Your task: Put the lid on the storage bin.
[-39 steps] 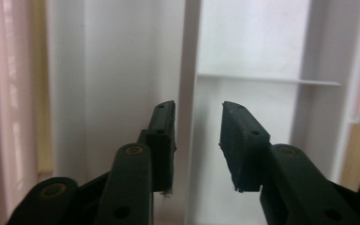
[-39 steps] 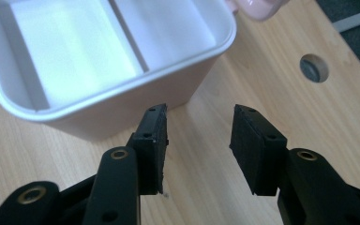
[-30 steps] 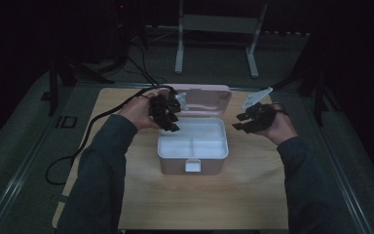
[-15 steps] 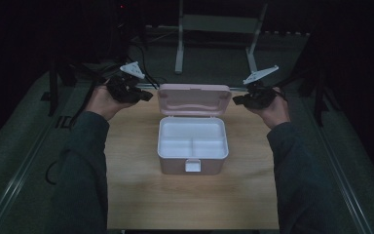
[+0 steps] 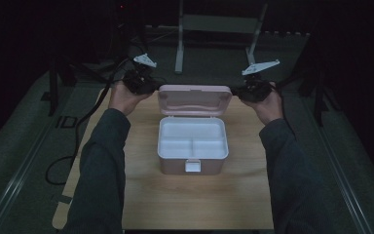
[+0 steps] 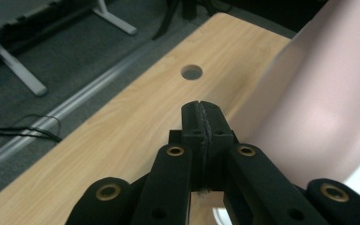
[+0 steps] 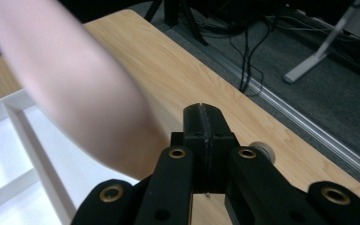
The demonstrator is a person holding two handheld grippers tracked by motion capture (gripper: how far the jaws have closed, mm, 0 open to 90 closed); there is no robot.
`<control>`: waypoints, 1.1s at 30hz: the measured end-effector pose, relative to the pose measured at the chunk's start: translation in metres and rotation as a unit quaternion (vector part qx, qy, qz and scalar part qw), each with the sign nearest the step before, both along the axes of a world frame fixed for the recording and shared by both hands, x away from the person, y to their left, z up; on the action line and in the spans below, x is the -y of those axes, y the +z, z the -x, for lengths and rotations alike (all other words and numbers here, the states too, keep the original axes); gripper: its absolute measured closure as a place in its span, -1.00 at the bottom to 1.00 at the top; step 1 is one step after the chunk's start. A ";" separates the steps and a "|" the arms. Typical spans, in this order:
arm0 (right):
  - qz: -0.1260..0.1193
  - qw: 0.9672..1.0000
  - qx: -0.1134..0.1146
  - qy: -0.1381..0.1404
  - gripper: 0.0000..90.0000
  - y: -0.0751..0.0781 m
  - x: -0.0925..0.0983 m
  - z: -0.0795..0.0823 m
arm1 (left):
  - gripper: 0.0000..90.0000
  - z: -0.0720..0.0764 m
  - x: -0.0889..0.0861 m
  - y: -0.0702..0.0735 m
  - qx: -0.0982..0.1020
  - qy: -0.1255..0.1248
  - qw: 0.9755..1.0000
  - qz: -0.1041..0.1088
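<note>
While the pink box (image 5: 192,146) sat open near the middle of the bench (image 5: 146,195), its lid (image 5: 195,100) stood tilted back toward the far edge, and the white tray inside, split into compartments, looked empty. The left gripper (image 5: 139,83) hung just beside the lid's left end and the right gripper (image 5: 253,91) just beside its right end, both near the far edge. In each gripper view the black jaws were pressed together with nothing between them; whether either touched the lid could not be told. The lid showed as a pink blur close to the left gripper's (image 6: 201,123) tips and equally close to the right gripper's (image 7: 204,126).

The risk, as it seemed, lay in closing the lid from here. With both jaws shut, neither could pinch it, so a push from one side alone might skid the light box across the smooth bench or slam the lid crooked. A trailing cable (image 5: 85,131) along the left edge could also snag.
</note>
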State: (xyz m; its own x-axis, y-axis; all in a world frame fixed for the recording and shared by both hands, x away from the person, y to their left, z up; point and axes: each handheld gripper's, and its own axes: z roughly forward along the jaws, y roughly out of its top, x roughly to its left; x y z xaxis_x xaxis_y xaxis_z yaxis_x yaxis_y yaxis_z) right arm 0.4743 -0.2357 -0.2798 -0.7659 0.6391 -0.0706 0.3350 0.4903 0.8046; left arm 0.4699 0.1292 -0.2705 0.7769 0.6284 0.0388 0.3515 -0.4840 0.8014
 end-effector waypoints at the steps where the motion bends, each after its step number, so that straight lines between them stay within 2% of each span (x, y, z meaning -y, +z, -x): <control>1: 0.000 1.000 -0.001 0.005 1.00 0.000 0.000 0.001 | 0.99 0.002 0.002 -0.001 0.001 -0.005 1.000 -0.002; 5: -0.010 0.999 -0.001 0.030 1.00 -0.002 -0.004 0.009 | 0.99 0.015 0.006 -0.004 0.002 -0.035 0.999 -0.013; 10: 0.014 0.997 -0.002 0.069 1.00 -0.011 -0.010 0.025 | 0.98 0.037 0.011 -0.014 0.007 -0.075 0.996 -0.051; 13: 0.023 0.996 -0.006 0.082 1.00 -0.021 -0.011 0.033 | 0.97 0.047 0.012 -0.021 0.006 -0.087 0.995 -0.055; 16: 0.031 0.995 -0.014 0.090 1.00 -0.031 -0.011 0.038 | 0.96 0.054 0.008 -0.028 0.003 -0.092 0.995 -0.032; 17: 0.034 0.995 -0.014 0.093 1.00 -0.034 -0.010 0.039 | 0.96 0.056 0.006 -0.031 0.003 -0.088 0.996 -0.029; 18: 0.034 0.995 -0.017 0.093 1.00 -0.037 -0.009 0.041 | 0.96 0.057 0.002 -0.035 -0.002 -0.086 0.996 -0.014; 20: 0.036 0.995 -0.018 0.093 0.99 -0.041 -0.006 0.043 | 0.95 0.059 -0.006 -0.041 -0.004 -0.072 0.997 -0.002; 25: 0.013 0.998 -0.014 0.058 0.93 -0.048 0.014 0.052 | 0.91 0.070 -0.031 -0.054 -0.007 -0.044 0.998 0.036; 28: 0.004 0.999 -0.017 0.048 0.91 -0.058 0.026 0.061 | 0.87 0.079 -0.045 -0.064 -0.005 -0.028 0.999 0.044; 33: 0.013 0.999 -0.024 0.036 0.87 -0.080 0.040 0.078 | 0.78 0.092 -0.066 -0.088 -0.015 -0.005 0.998 0.065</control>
State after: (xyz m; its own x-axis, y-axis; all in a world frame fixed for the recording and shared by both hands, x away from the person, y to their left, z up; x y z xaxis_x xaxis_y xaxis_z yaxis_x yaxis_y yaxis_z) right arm 0.3960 -0.2755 -0.3600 -0.8122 0.5813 -0.0490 0.3363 0.5353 0.7748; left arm 0.3782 0.1953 -0.3588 0.7828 0.6188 -0.0654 0.3714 -0.3804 0.8470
